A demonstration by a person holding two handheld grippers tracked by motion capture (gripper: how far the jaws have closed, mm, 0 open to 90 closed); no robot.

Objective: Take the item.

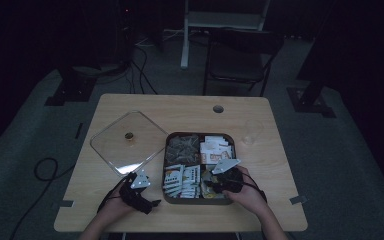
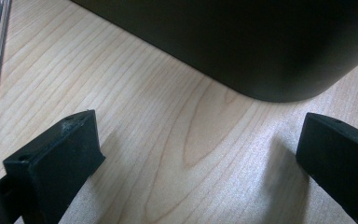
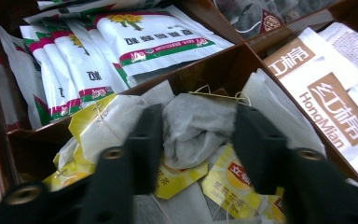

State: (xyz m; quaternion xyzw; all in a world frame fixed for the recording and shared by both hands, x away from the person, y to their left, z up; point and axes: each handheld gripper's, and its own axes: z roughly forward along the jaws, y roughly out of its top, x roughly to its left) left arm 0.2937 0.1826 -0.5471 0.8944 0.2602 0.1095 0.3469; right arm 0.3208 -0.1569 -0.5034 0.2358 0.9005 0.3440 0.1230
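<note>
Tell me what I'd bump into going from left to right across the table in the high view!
Clear square lid → left claw → dark tea box → clear glass.

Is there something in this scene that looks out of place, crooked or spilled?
Nothing is spilled or damaged. The clear lid lies askew on the table, left of the open tea box, turned at an angle to it. In the compartment under the right gripper, the loose tea bags lie jumbled, while the white sachets stand in tidy rows.
</note>
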